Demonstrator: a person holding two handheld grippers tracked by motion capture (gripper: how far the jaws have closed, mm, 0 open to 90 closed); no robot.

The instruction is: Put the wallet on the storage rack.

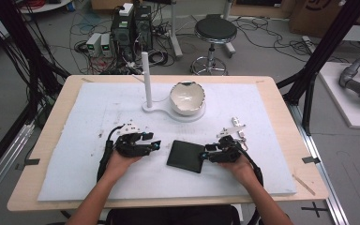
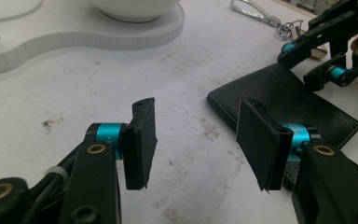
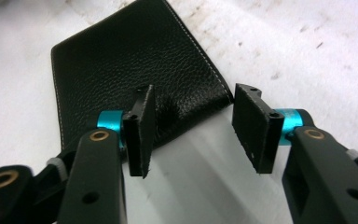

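A black leather wallet (image 1: 186, 156) lies flat on the white mat (image 1: 89, 140) between my two grippers. My left gripper (image 1: 158, 145) rests just left of it, jaws open and pointing at the wallet with nothing between them (image 2: 193, 121); the wallet (image 2: 284, 100) sits beyond the right-hand pad (image 2: 256, 140). My right gripper (image 1: 204, 154) is at the wallet's right edge. In the right gripper view its open jaws (image 3: 191, 116) straddle a corner of the wallet (image 3: 130, 60), one pad (image 3: 140, 133) over the leather and the other off the edge, neither pressing on it.
A white bowl (image 1: 187, 97) and an upright white post (image 1: 146, 77) stand on a white base (image 1: 152, 108) at the back middle of the mat. A metal key ring with a clip (image 1: 238, 127) lies behind my right gripper. Wooden table edges (image 1: 51, 117) frame the mat.
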